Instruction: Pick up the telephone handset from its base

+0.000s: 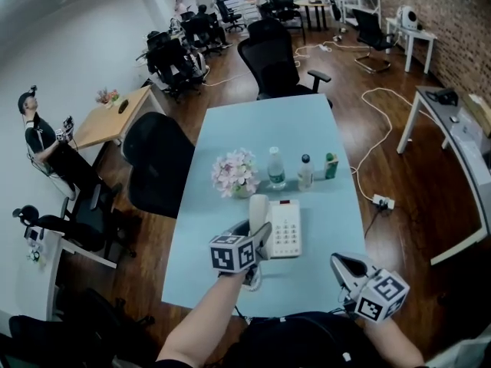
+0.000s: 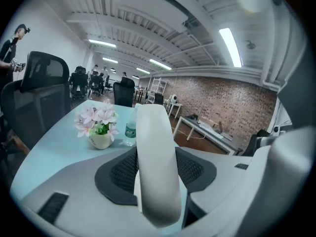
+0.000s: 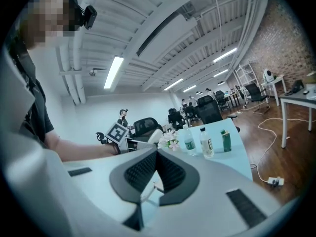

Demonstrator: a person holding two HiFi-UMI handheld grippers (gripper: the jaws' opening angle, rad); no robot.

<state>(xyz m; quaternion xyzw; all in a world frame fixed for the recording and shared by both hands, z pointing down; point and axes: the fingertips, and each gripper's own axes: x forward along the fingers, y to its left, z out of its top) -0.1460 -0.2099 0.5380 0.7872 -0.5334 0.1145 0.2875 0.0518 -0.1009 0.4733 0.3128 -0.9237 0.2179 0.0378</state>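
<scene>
- The left gripper (image 1: 257,240) has its tongs pinching the white handset (image 1: 258,211). The handset is held up over the left side of the telephone base (image 1: 286,228).
- The base sits near the near edge of the pale blue table (image 1: 230,129), about midway along that edge.
- The right gripper (image 1: 343,264) hovers by the table's near right corner, well apart from the base. Its own view shows the dark pads pressed together at the tips with nothing between them.
- Only the head view shows the base: a grey keypad and a small red mark at its far end.
- Only the left gripper view shows the grip up close, with the handset running lengthwise between the two pads and rising past them.
- Only the right gripper view shows the left gripper from the side, with its marker cube (image 3: 118,131) and the bare forearm (image 3: 74,149) behind it.
- Across the middle of the table stand a pot of pink flowers (image 1: 235,172), a water bottle (image 1: 276,167), a smaller bottle (image 1: 305,172) and a green container (image 1: 331,165).
- The water bottle carries a green label, but its print is too small to read in any view.
- The only clear markings are the black-and-white squares on the cubes.
</scene>
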